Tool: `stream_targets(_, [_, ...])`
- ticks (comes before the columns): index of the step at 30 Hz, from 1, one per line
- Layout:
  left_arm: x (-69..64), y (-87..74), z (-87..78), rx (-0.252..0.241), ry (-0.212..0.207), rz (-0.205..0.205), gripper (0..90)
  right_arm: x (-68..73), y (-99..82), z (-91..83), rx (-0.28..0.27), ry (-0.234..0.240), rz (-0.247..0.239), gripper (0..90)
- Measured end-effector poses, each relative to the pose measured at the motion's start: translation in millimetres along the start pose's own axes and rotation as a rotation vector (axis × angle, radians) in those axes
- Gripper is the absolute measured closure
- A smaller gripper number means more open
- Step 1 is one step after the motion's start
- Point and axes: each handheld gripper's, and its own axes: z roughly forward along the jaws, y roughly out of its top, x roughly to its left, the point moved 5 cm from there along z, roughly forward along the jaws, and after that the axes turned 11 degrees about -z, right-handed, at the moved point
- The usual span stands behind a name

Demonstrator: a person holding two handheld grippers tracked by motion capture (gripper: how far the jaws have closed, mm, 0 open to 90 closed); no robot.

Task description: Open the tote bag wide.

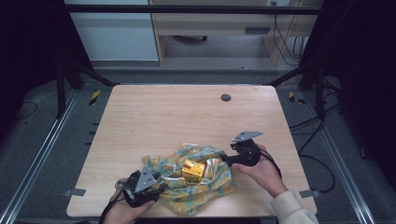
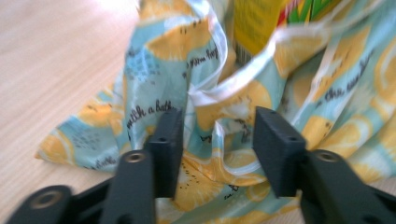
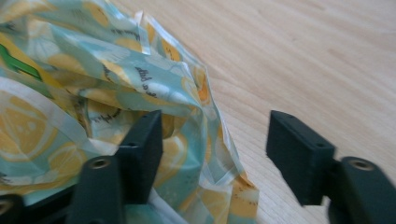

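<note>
A crumpled cloth bag [image 1: 198, 192] printed with lemons on light blue lies near the table's front edge. A yellow box [image 1: 193, 170] sits in its open mouth, and its yellow side [image 2: 254, 23] is close ahead in the left gripper view. My left gripper [image 1: 162, 183] is at the bag's left end. Its jaws [image 2: 218, 140] stand apart with loose folds and a white handle strap [image 2: 219, 88] of the bag between them, unpinched. My right gripper [image 1: 224, 159] is at the bag's right side, open [image 3: 215, 140], with the bag's edge [image 3: 205, 140] lying slack beside its left pad.
The wooden table [image 1: 163, 112] has a round dark grommet [image 1: 225, 97] near its far edge. Black frame posts and cables stand on the floor at both sides. A person's hands hold both grippers from the front edge.
</note>
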Motion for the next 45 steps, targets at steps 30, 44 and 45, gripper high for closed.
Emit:
stream_targets(30, [6.9,44.5,11.8,-0.005,0.067,0.009,46.1,43.6,34.7,-61.9,-0.140,0.044,-0.049,30.5])
stream_targets(44, [9.0,29.2,29.1,0.053,0.073,0.005,42.9,73.7,13.9,-29.2,0.020,0.158,-0.166,79.4])
stream_targets(45, [8.3,28.0,29.6,0.065,0.075,0.008,44.6,75.1,9.5,-29.8,0.028,0.163,-0.176,82.5])
